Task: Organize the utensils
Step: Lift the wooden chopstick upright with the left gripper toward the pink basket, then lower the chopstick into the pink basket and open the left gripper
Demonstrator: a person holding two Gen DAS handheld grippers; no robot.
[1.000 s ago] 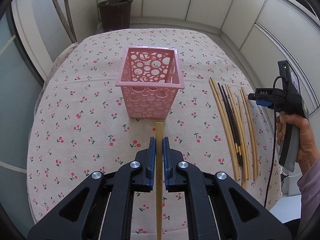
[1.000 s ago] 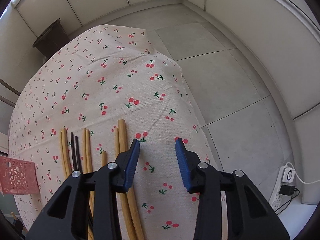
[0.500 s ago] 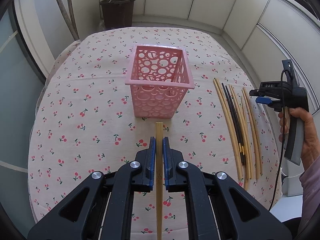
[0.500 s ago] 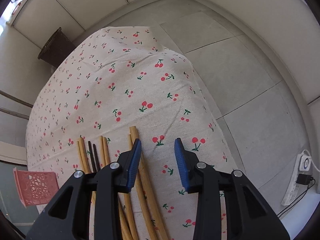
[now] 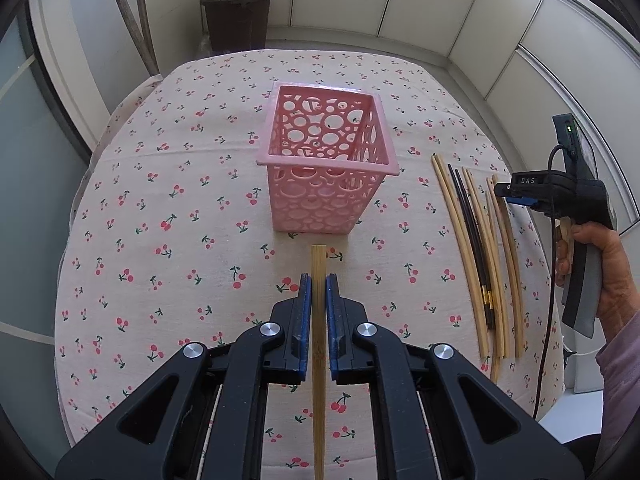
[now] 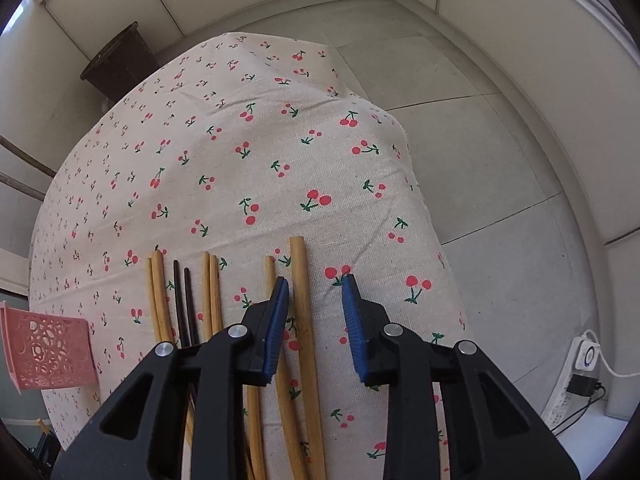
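Observation:
My left gripper [image 5: 319, 284] is shut on a bamboo chopstick [image 5: 319, 264] that points toward a pink perforated basket [image 5: 328, 160] standing just ahead on the cherry-print tablecloth. Several bamboo and two black chopsticks [image 5: 478, 240] lie in a row to the basket's right. My right gripper [image 6: 316, 292] is open and empty, hovering over the rightmost bamboo chopstick [image 6: 301, 280] of that row; the row's black chopsticks [image 6: 182, 300] lie to its left. The basket shows at the left edge of the right wrist view [image 6: 44, 354]. The right gripper also shows in the left wrist view [image 5: 560, 200].
The round table's right edge [image 6: 416, 184] drops to a tiled floor. A dark bin [image 5: 238, 16] stands beyond the table's far side. A white power strip [image 6: 580, 372] lies on the floor at the right.
My left gripper has lifted and tilted, so the basket now sits more central and nearer. My right gripper has moved left and lower over the chopstick row, the outermost stick now between its jaws.

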